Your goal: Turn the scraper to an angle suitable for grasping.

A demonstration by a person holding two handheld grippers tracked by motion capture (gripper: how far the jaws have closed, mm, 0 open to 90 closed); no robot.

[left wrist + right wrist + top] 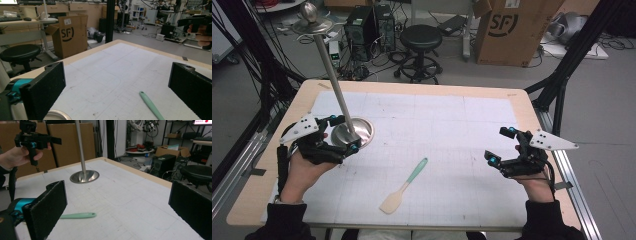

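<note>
**One spatula, two open grippers, nothing picked up yet**

One spatula (404,185) is what this setup looks built around, so I'll start there. It lies flat on the white gridded mat (452,125), near the front edge on my side and roughly midway between my two hands. The pale wooden blade points back toward me and the mint-green handle angles away to the upper right. My guess is it sits there so either hand can get to it, and the handle looks like the easy end to pinch, since it's slim and lies free of everything else.

My left gripper (343,134) has its jaws spread wide with nothing between them. It hovers right by the metal stand's round base (353,131), and in the left gripper view the base's rim peeks in at the bottom. The stand's pole (334,85) leans up to a small dish and ball at the top. I'd say it's there as a hanger or holder, though I can't tell what for.

My right gripper (500,146) is also spread and empty, held above the mat's right side, well apart from the spatula. In the right gripper view the green handle lies low between the jaws, so lining up on it from here seems doable.

Both hands sit out wide, which keeps the middle clear.
</note>
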